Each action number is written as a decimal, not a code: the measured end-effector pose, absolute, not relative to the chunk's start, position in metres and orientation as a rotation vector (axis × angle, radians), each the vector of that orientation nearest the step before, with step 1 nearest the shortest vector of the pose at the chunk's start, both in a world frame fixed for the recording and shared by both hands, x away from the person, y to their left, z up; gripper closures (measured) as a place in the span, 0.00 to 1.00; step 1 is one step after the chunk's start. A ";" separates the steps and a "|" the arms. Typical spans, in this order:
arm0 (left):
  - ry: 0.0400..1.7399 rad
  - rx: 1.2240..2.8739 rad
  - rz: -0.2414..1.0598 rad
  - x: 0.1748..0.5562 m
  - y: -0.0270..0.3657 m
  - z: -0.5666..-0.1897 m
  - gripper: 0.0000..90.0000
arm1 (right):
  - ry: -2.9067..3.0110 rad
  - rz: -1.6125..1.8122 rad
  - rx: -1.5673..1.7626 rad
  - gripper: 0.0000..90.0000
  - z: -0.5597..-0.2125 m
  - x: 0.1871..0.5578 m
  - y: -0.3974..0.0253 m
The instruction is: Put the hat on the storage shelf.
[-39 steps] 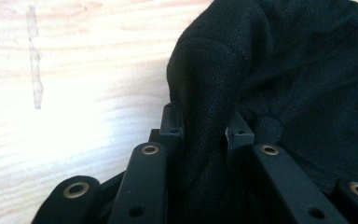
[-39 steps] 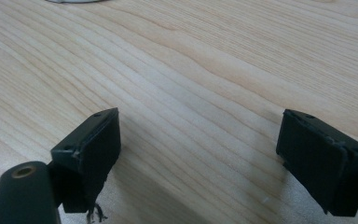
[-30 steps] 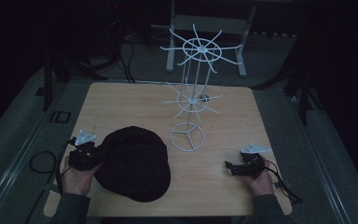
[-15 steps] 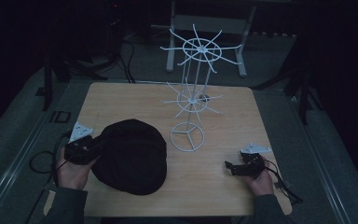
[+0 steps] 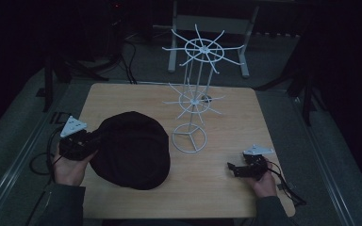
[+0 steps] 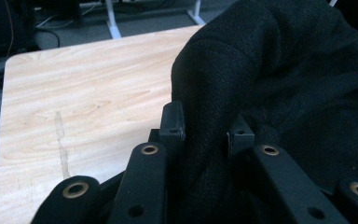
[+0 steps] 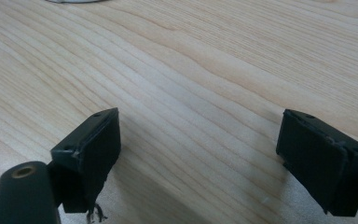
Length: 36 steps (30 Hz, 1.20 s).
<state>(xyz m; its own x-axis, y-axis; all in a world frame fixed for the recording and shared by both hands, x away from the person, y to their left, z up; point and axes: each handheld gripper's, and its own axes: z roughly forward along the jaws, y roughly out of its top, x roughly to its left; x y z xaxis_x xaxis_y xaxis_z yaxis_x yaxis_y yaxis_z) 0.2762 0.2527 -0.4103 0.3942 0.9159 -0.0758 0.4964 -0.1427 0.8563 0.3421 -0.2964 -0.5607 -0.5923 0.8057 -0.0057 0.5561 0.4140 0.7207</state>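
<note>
The left hand-held gripper (image 5: 90, 141) is clamping a fold of the black hat (image 5: 132, 149) at the hat's 9 o'clock edge; in the left gripper view the two jaws are standing close together with a bunched ridge of the hat's black cloth (image 6: 205, 135) pinched between them, so it is gripping fabric and not just touching it; the hat is lying on the tabletop (image 5: 226, 188) at about 7 o'clock from the white wire stand (image 5: 193, 101), just beside the stand's ring base (image 5: 189, 137) but apart from it, as far as the high view is telling; the step in hand is likely lifting the hat toward one of the stand's wire arms, judging from the layout; doing it well is meaning keeping the pinch deep on the fold so the cloth is not slipping out, raising slowly so the soft crown is not dragging or snagging the base, and approaching the arms from the near side rather than through them, since the stand is looking light and easy to tip; the right hand-held gripper (image 5: 238, 168) is resting low at 5 o'clock of the stand, well apart from the hat; in the right gripper view its jaws are standing wide apart over bare wood (image 7: 205, 70), holding nothing; it could be steadying the base or the hat's far rim.
</note>
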 end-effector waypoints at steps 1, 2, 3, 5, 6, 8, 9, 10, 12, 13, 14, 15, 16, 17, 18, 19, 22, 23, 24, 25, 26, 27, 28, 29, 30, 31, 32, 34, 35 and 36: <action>1.226 1.782 0.604 0.276 0.253 -0.409 0.84 | 2.322 0.984 1.172 0.15 -0.561 0.342 -0.296; 1.217 1.778 0.598 0.276 0.255 -0.406 0.84 | 2.322 0.984 1.172 0.15 -0.561 0.342 -0.296; 1.217 1.778 0.598 0.276 0.255 -0.406 0.84 | 2.323 0.984 1.172 0.15 -0.561 0.342 -0.296; 1.206 1.765 0.591 0.276 0.257 -0.402 0.84 | 2.322 0.984 1.171 0.15 -0.561 0.342 -0.296; 1.206 1.765 0.591 0.276 0.257 -0.402 0.84 | 2.322 0.984 1.172 0.15 -0.561 0.342 -0.296; 1.201 1.757 0.589 0.276 0.259 -0.399 0.84 | 2.322 0.985 1.172 0.15 -0.561 0.342 -0.296; 1.197 1.751 0.589 0.276 0.260 -0.398 0.84 | 2.323 0.984 1.172 0.15 -0.561 0.342 -0.296; 1.194 1.748 0.588 0.276 0.261 -0.396 0.84 | 2.323 0.984 1.172 0.15 -0.561 0.342 -0.296; 1.189 1.739 0.591 0.276 0.262 -0.392 0.84 | 2.323 0.984 1.172 0.15 -0.561 0.342 -0.296; 1.181 1.734 0.593 0.276 0.263 -0.389 0.84 | 2.322 0.985 1.172 0.15 -0.561 0.342 -0.296; 1.181 1.734 0.593 0.276 0.263 -0.389 0.84 | 2.322 0.985 1.172 0.15 -0.561 0.342 -0.296; 1.171 1.735 0.594 0.277 0.263 -0.385 0.84 | 2.321 0.986 1.174 0.15 -0.561 0.342 -0.296; 1.164 1.734 0.593 0.277 0.263 -0.384 0.84 | 2.321 0.984 1.172 0.15 -0.561 0.342 -0.296; 1.164 1.734 0.593 0.277 0.263 -0.384 0.84 | 2.321 0.984 1.171 0.15 -0.561 0.342 -0.296; 1.156 1.732 0.594 0.277 0.264 -0.381 0.84 | 2.321 0.984 1.171 0.15 -0.561 0.342 -0.296; 1.156 1.732 0.594 0.277 0.264 -0.381 0.84 | 2.321 0.984 1.171 0.15 -0.561 0.342 -0.296; 1.142 1.719 0.595 0.277 0.264 -0.376 0.84 | 2.321 0.986 1.171 0.15 -0.561 0.342 -0.296; 1.142 1.719 0.595 0.277 0.264 -0.376 0.84 | 2.321 0.986 1.171 0.15 -0.561 0.342 -0.296; 1.137 1.716 0.593 0.277 0.264 -0.374 0.84 | 2.321 0.985 1.172 0.15 -0.561 0.342 -0.296; 1.132 1.716 0.594 0.277 0.264 -0.373 0.84 | 2.321 0.984 1.171 0.15 -0.561 0.342 -0.296; 1.127 1.716 0.593 0.277 0.264 -0.371 0.84 | 2.322 0.985 1.171 0.15 -0.561 0.342 -0.296; 1.122 1.714 0.590 0.277 0.264 -0.369 0.84 | 2.322 0.983 1.171 0.15 -0.561 0.342 -0.296; 1.117 1.712 0.591 0.277 0.264 -0.368 0.84 | 2.322 0.983 1.171 0.15 -0.561 0.342 -0.296; 1.111 1.711 0.589 0.277 0.264 -0.367 0.84 | 2.322 0.984 1.171 0.15 -0.561 0.342 -0.296; 1.103 1.710 0.589 0.277 0.264 -0.365 0.84 | 2.322 0.984 1.171 0.15 -0.561 0.342 -0.296; 1.092 1.710 0.586 0.277 0.264 -0.362 0.84 | 2.321 0.984 1.171 0.15 -0.561 0.342 -0.296; 1.092 1.710 0.586 0.277 0.264 -0.362 0.84 | 2.321 0.984 1.171 0.15 -0.561 0.342 -0.296; 1.083 1.705 0.580 0.277 0.264 -0.359 0.84 | 2.322 0.983 1.171 0.15 -0.561 0.342 -0.296; 1.078 1.701 0.575 0.278 0.264 -0.358 0.84 | 2.322 0.985 1.170 0.15 -0.561 0.342 -0.296; 1.074 1.701 0.572 0.278 0.264 -0.357 0.84 | 2.321 0.986 1.171 0.15 -0.561 0.342 -0.296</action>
